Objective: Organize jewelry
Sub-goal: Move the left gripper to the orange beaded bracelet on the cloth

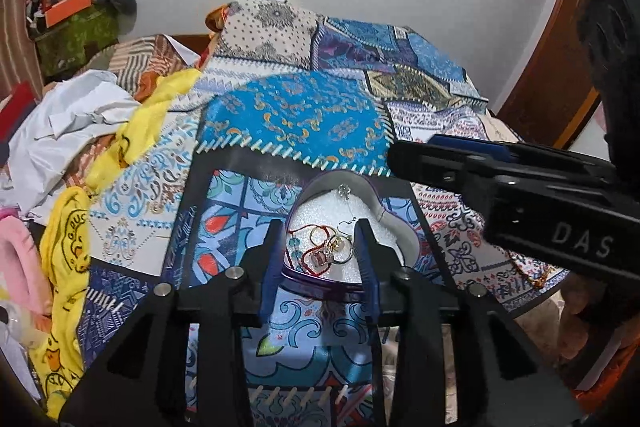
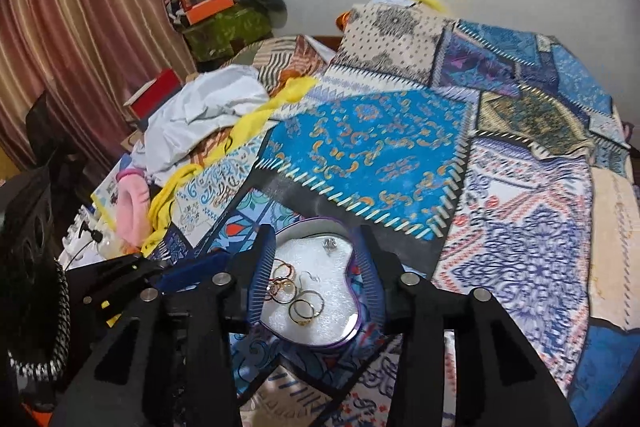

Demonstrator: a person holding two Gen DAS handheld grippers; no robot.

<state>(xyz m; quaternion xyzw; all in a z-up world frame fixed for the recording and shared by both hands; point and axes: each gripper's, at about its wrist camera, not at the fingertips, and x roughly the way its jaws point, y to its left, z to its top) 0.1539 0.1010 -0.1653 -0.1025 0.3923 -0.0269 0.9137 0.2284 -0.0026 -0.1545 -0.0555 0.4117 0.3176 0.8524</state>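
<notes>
- Heart tray [image 1: 394, 227] with white foam sits on the patchwork bedspread [image 1: 296, 115].
- Rings [image 2: 298, 297], an earring [image 2: 330, 245] and a red thread bracelet [image 1: 310, 247] lie in it.
- Left gripper [image 1: 320, 247]: jaws partly open, empty, over the tray.
- Right gripper [image 2: 316, 267]: jaws partly open, empty, straddling the tray.

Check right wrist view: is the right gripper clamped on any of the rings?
No. The right gripper is open, its fingers either side of the heart-shaped box, and the rings lie loose on the white foam inside.
</notes>
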